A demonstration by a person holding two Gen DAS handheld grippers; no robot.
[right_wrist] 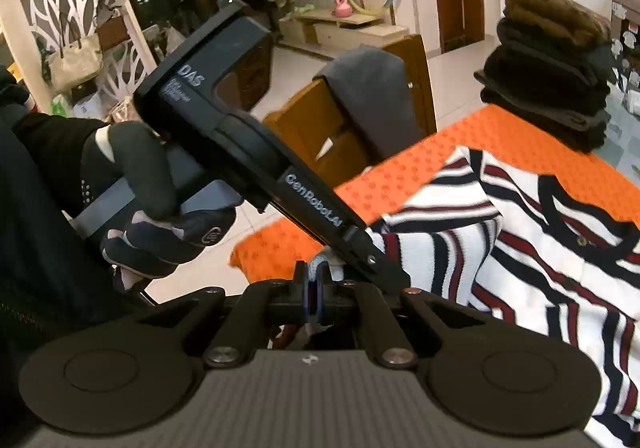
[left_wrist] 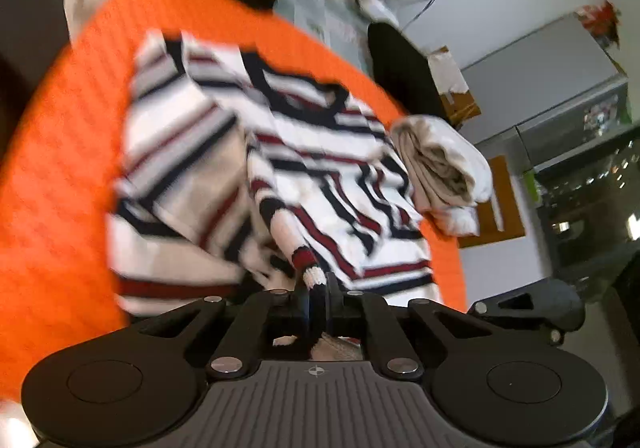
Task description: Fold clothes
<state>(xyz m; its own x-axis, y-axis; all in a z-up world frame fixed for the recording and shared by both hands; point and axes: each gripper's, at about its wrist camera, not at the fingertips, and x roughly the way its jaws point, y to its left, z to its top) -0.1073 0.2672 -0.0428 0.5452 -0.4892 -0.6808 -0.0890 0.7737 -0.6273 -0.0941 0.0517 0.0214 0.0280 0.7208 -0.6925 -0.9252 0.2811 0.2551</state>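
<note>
A white sweater with navy and dark red stripes lies partly folded on an orange table cover. My left gripper is shut on the sweater's sleeve cuff and holds it just above the sweater's lower part. In the right wrist view the sweater spreads to the right. My right gripper is shut on a pale edge of the sweater near the table's edge. The left gripper's body, held by a gloved hand, crosses just in front of it.
A folded cream garment lies at the sweater's right edge. A stack of folded dark clothes stands at the far end of the orange cover. A wooden chair with a grey cover stands beside the table.
</note>
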